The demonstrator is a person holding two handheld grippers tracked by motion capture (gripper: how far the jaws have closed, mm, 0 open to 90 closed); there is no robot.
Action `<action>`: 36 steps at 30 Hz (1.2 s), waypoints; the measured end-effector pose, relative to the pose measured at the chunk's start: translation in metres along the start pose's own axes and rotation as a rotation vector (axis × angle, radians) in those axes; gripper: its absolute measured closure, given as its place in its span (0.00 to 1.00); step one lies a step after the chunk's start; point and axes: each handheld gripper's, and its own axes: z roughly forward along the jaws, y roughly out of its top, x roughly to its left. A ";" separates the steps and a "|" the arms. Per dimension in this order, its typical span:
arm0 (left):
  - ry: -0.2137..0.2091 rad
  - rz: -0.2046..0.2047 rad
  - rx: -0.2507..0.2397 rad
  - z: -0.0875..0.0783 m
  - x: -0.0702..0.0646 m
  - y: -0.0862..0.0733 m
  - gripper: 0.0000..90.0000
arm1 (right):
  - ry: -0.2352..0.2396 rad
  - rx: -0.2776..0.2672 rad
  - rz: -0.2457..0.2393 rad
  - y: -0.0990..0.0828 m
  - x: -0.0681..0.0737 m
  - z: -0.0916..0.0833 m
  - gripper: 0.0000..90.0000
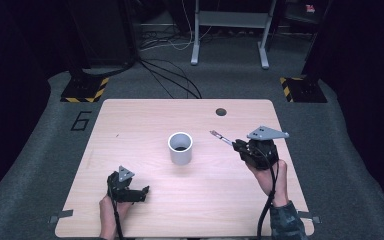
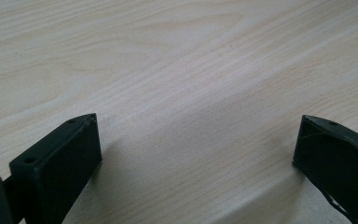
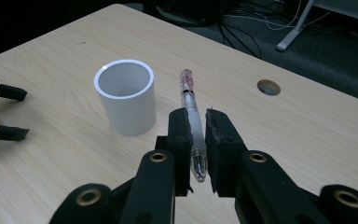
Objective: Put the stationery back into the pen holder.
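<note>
**Inspector A:** Report the right gripper (image 1: 240,145).

**Inspector B:** Seen from the high view, it sits on the right side of the table (image 1: 130,120), held in the person's right hand (image 1: 267,172), a grey three-cornered plate on top and a cable trailing back along the forearm. In the right gripper view its 2 black jaws are clamped on a pen (image 3: 192,122). The pen has a clear barrel; its metal tip points back toward the camera, and the end with red markings sticks out forward past the jaws. The pen is off the table surface, carried by the jaws alone.

**Inspector A:** And the cup?

**Inspector B:** 1 white cylindrical cup (image 1: 180,148) stands upright near the table's centre, open mouth up. The pen's forward end is near it, to its right, not touching.

**Inspector A:** Left gripper?

**Inspector B:** The left gripper (image 1: 142,192) rests low at the near left of the table, in the left hand (image 1: 111,209). The left gripper view shows its 2 jaws spread wide with bare wood grain between them.

**Inspector A:** Other items?

**Inspector B:** 1 round cable hole (image 1: 221,111) near the far edge of the table. On the floor, a painted numeral 6 (image 1: 81,120) left of the table, and loose cables (image 1: 172,75) beyond it.
</note>
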 end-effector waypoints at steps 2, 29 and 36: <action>0.000 -0.001 0.000 0.000 0.000 0.000 0.01 | 0.002 0.013 -0.018 0.006 0.001 0.002 0.90; 0.000 -0.001 0.000 0.000 0.000 0.000 0.01 | 0.080 0.111 -0.170 0.059 0.034 0.045 0.90; 0.000 0.000 0.001 0.000 0.000 0.000 0.01 | 0.100 0.158 -0.210 0.067 0.043 0.058 0.90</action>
